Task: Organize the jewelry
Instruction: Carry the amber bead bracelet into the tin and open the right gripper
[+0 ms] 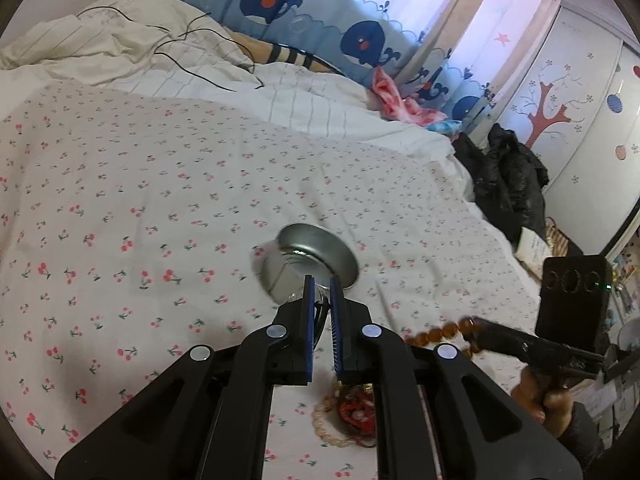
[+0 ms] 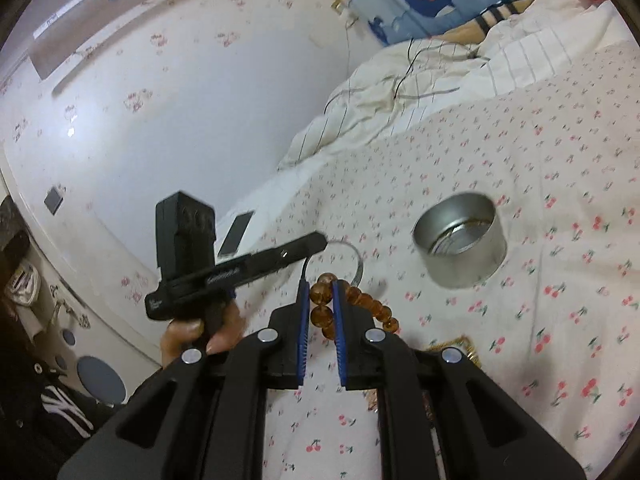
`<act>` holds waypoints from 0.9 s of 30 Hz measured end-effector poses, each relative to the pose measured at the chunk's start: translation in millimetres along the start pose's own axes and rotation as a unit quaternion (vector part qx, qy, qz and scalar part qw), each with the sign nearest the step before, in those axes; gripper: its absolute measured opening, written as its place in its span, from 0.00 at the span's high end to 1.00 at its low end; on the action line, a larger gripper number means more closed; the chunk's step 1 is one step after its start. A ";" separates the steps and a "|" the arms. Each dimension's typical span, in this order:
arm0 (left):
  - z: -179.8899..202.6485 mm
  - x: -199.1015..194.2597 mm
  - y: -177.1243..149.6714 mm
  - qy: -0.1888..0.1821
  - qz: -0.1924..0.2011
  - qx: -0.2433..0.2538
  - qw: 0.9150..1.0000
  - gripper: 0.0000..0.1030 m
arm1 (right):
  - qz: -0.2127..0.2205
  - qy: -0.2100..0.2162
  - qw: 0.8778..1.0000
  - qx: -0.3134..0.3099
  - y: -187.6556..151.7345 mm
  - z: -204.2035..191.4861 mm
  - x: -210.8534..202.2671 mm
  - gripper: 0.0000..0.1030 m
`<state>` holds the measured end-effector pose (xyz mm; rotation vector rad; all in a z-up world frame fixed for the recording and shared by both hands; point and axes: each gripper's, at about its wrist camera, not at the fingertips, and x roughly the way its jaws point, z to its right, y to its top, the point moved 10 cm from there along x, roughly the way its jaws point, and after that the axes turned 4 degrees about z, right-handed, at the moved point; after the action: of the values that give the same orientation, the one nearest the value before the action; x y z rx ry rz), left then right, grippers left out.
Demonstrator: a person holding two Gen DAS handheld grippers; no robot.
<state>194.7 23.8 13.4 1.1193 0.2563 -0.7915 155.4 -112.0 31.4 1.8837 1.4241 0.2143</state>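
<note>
Meanwhile, an amber bead bracelet (image 2: 322, 312) was held clamped in the right gripper (image 2: 321, 286) above the cherry-print bedsheet (image 2: 520, 320), at eight o'clock from the round metal tin (image 2: 460, 240), while the tin's lid (image 1: 318, 250) was pinched by the left gripper (image 1: 321, 284).

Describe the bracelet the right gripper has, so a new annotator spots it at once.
Start at the bed with the cherry-print sheet, then find the open round metal tin standing on it. Nearer the camera, the right gripper is shut on the amber bead bracelet. Its translucent brown beads, held up off the sheet, set it apart from the pale bead bracelet lying on the sheet.
</note>
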 end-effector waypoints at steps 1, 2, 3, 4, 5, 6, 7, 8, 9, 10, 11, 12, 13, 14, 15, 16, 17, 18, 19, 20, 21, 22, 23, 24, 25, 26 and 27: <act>2.1 0.2 2.0 -0.002 0.000 0.000 1.000 0.93 | 0.006 0.001 1.000 0.004 5.8 1.1 -1.4 0.88; 5.2 1.2 4.5 -0.006 -0.001 0.001 1.000 0.93 | 0.009 0.001 1.000 0.006 8.7 1.9 -2.1 0.88; 9.4 2.7 8.2 -0.010 -0.002 0.002 1.000 0.93 | 0.013 -0.004 1.000 0.006 14.7 4.1 -2.1 0.88; 14.1 4.2 12.8 -0.011 -0.001 0.007 1.000 0.93 | 0.015 -0.008 1.000 0.006 20.7 6.6 -1.1 0.88; 17.6 5.5 16.1 -0.013 -0.001 0.010 1.000 0.93 | 0.018 -0.012 1.000 0.006 27.6 9.0 0.2 0.88; 23.8 8.5 22.7 -0.019 0.000 0.013 1.000 0.93 | 0.021 -0.016 1.000 0.005 32.0 12.1 1.9 0.88; 27.1 11.2 27.2 -0.022 0.001 0.014 1.000 0.93 | 0.024 -0.021 0.999 0.006 39.7 16.1 4.4 0.88; 29.7 13.6 31.0 -0.024 0.002 0.016 1.000 0.93 | 0.027 -0.024 0.999 0.008 46.5 20.0 8.0 0.88; 32.5 18.7 37.0 -0.024 0.003 0.017 1.000 0.93 | 0.029 -0.025 0.999 0.011 51.4 24.0 11.0 0.88; 34.3 23.5 41.7 -0.025 0.002 0.017 1.000 0.93 | 0.032 -0.028 0.999 0.012 56.7 29.4 14.3 0.88; 35.7 30.3 46.4 -0.026 0.001 0.016 1.000 0.93 | 0.034 -0.034 0.999 0.012 63.8 34.3 19.8 0.88; 36.0 36.0 48.9 -0.026 -0.001 0.014 1.000 0.93 | 0.035 -0.036 0.999 0.012 67.5 37.8 23.2 0.88; 36.2 41.0 50.2 -0.026 -0.003 0.013 1.000 0.93 | 0.036 -0.038 0.999 0.013 72.0 41.8 28.2 0.88; 36.0 49.4 51.5 -0.023 -0.007 0.012 1.000 0.93 | 0.037 -0.041 0.998 0.014 74.9 45.4 32.0 0.88; 35.2 54.5 52.3 -0.021 -0.009 0.012 1.000 0.93 | 0.035 -0.047 0.998 0.014 77.8 50.6 38.1 0.88; 34.1 61.0 52.5 -0.018 -0.012 0.012 1.000 0.93 | 0.033 -0.051 0.998 0.014 79.8 55.3 43.3 0.88; 32.1 66.8 51.6 -0.016 -0.015 0.010 1.000 0.93 | 0.031 -0.055 0.998 0.014 80.4 59.6 47.9 0.88; 29.5 74.6 49.9 -0.013 -0.020 0.007 1.000 0.93 | 0.026 -0.063 0.998 0.013 79.8 65.8 53.5 0.88; 27.1 80.1 48.4 -0.009 -0.023 0.006 1.000 0.93 | 0.020 -0.072 0.997 0.010 78.4 71.2 58.8 0.88; 23.1 87.8 44.8 -0.004 -0.030 0.003 1.000 0.93 | 0.014 -0.079 0.997 0.011 76.3 77.4 64.1 0.88; 20.2 93.2 41.9 0.000 -0.036 0.002 0.999 0.93 | 0.008 -0.085 0.996 0.012 73.1 81.8 67.7 0.88; 16.4 100.0 36.8 0.006 -0.045 0.001 0.999 0.93 | 0.001 -0.093 0.996 0.010 69.8 86.4 71.2 0.88; 12.5 105.2 32.2 0.013 -0.051 0.000 0.999 0.93 | -0.008 -0.103 0.995 0.008 64.9 91.7 75.2 0.88; 8.9 108.5 27.4 0.019 -0.056 -0.001 0.998 0.93 | -0.018 -0.109 0.994 0.008 60.3 95.8 78.8 0.88; 6.8 110.6 23.7 0.022 -0.060 -0.001 0.998 0.93 | -0.030 -0.116 0.993 0.009 54.9 99.9 82.4 0.87; 4.4 110.5 20.4 0.028 -0.061 -0.001 0.998 0.92 | -0.038 -0.119 0.992 0.012 50.4 103.3 84.9 0.86; 2.1 108.9 17.4 0.033 -0.061 0.001 0.998 0.89 | -0.045 -0.122 0.991 0.015 47.3 106.1 87.0 0.81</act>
<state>283.0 -22.1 -34.0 1.1401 0.3828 -0.8636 280.6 -88.8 -38.3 1.7951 1.3462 -0.0791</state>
